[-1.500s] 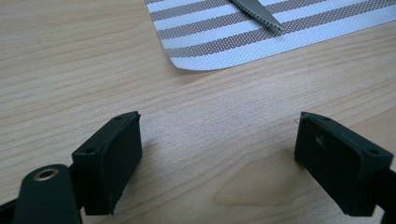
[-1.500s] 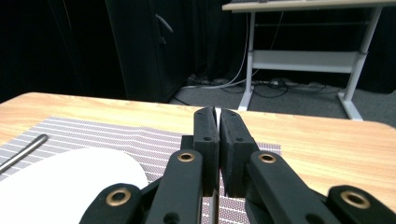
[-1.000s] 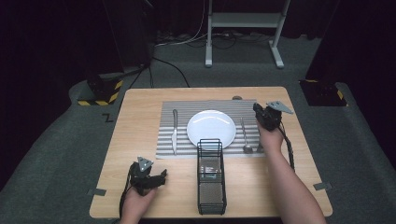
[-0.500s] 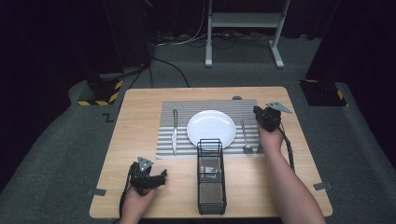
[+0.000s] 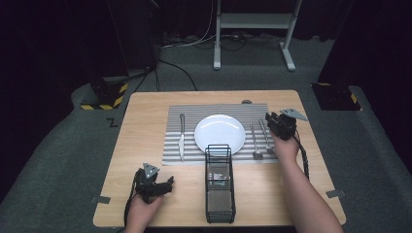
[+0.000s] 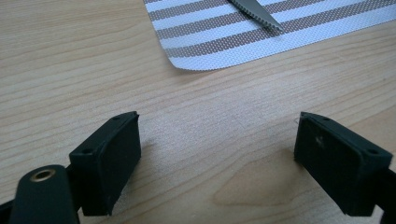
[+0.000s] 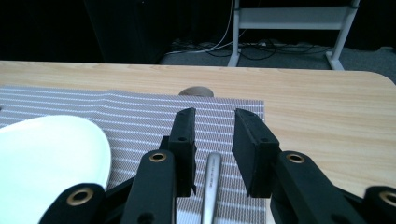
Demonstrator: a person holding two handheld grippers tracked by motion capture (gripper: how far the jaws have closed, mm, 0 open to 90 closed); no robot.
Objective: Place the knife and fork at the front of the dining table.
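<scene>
A white plate (image 5: 219,134) sits mid-way on a striped placemat (image 5: 194,112), with a knife (image 5: 181,136) to its left and two metal utensils (image 5: 254,141) (image 5: 266,136) to its right. My right gripper (image 5: 270,118) hovers at the far end of the outer utensil. In the right gripper view its jaws (image 7: 214,122) have just been opening and stand partly apart. The utensil handle (image 7: 211,182) lies on the mat between them, untouched by the pads. My left gripper (image 5: 167,183) (image 6: 217,135) rests low over bare wood, open wide and empty, near the mat's corner (image 6: 224,42) and the knife tip (image 6: 257,11).
A black wire basket (image 5: 208,194) stands upright at the table's front middle, in front of the plate (image 7: 46,158). A small round disc (image 5: 247,102) (image 7: 196,92) lies at the mat's back edge. Beyond the table are a dark floor, cables and a metal stand.
The right gripper's jaws look slightly wider apart over the utensil handle. Both hands have kept their places.
</scene>
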